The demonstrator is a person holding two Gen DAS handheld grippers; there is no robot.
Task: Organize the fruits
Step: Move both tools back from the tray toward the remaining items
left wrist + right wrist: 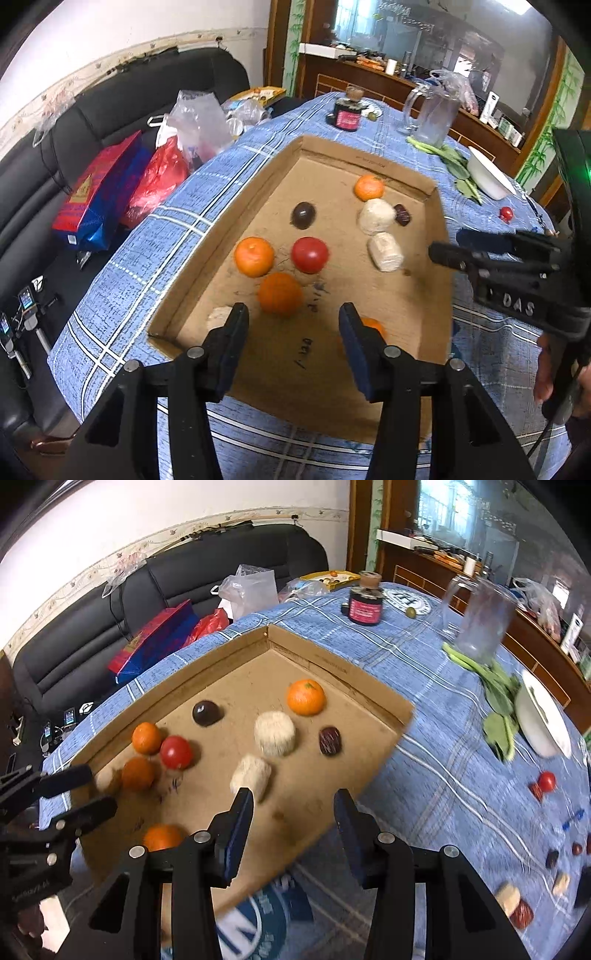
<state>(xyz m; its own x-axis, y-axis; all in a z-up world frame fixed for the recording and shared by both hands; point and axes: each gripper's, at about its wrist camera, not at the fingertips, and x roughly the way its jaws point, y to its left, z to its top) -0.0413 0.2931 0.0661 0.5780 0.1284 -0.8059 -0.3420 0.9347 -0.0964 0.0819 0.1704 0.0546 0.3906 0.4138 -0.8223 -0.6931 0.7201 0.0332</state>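
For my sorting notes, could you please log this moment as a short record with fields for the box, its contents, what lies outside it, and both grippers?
container: shallow cardboard box on the blue checked tablecloth
in box: four oranges, one red tomato, one dark round fruit, one red date, several pale cylindrical pieces
outside box: small tomato, dates and pale pieces on the cloth
left gripper: open, empty, over the box
right gripper: open, empty, over the box's near edge
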